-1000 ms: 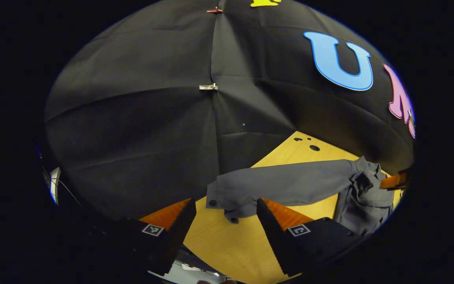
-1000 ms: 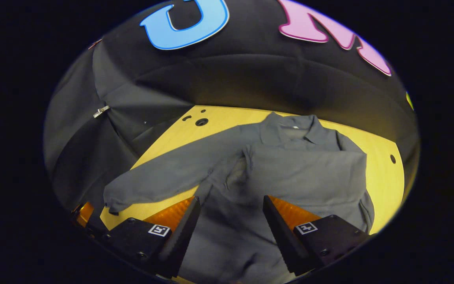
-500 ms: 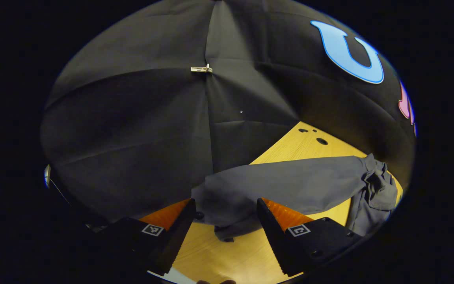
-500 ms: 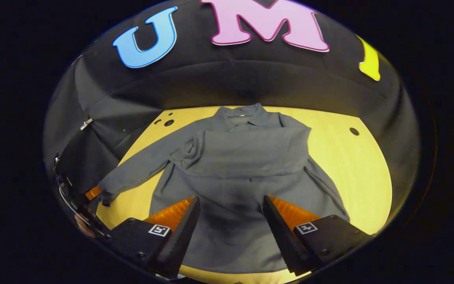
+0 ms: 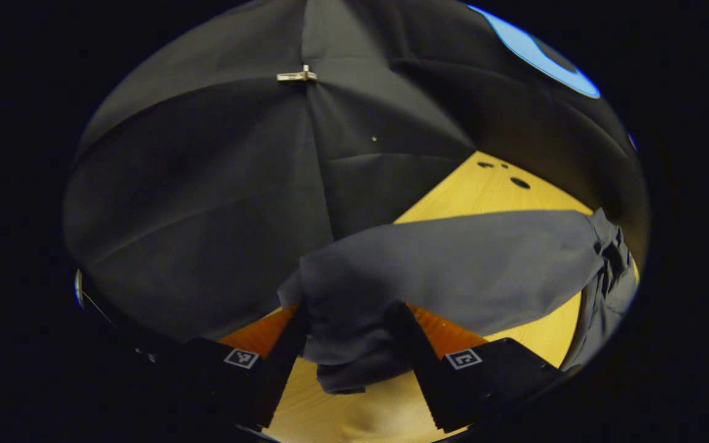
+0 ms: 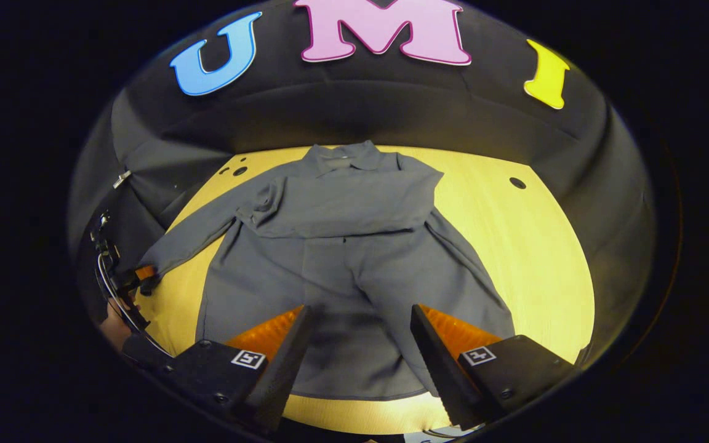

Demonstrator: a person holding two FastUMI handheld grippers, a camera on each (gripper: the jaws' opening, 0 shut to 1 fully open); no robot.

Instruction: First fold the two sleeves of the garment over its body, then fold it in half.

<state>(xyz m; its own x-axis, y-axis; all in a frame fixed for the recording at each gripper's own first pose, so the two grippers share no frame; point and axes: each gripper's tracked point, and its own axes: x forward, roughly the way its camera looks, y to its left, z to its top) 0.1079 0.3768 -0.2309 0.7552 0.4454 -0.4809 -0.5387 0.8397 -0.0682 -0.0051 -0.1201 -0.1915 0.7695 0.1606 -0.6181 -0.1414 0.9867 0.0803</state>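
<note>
We see the dark grey long-sleeved collared garment (image 6: 354, 246) lying flat on the yellow wooden tabletop (image 6: 533, 246), collar toward the booth's wall and hem toward us in the right claw view. One sleeve (image 6: 342, 206) already lies folded across the chest, so we judge the first sleeve fold done. The other sleeve (image 5: 453, 271) stretches out sideways over the tabletop (image 5: 484, 191) toward the edge, not yet folded.

In the left claw view, the left claw (image 5: 349, 344) has its two fingers either side of that sleeve's cuff end, with cloth bunched between them. The fingers look close to the cloth, but we cannot tell whether both press on it. In the right claw view the same claw (image 6: 139, 274) sits at the sleeve's tip, near the tabletop's edge, with part of a hand (image 6: 111, 323) just below it.

The right claw (image 6: 357, 344) is released, fingers spread apart, hovering above the garment's lower hem and holding nothing.

By our reckoning, roughly a third of the task is done. The second sleeve must be carried over the body, then the garment folded in half.

As for writing, we read no brand or label on the garment. Small square black-and-white markers (image 6: 250, 359) sit on the claw bodies; they carry no readable words.
</note>
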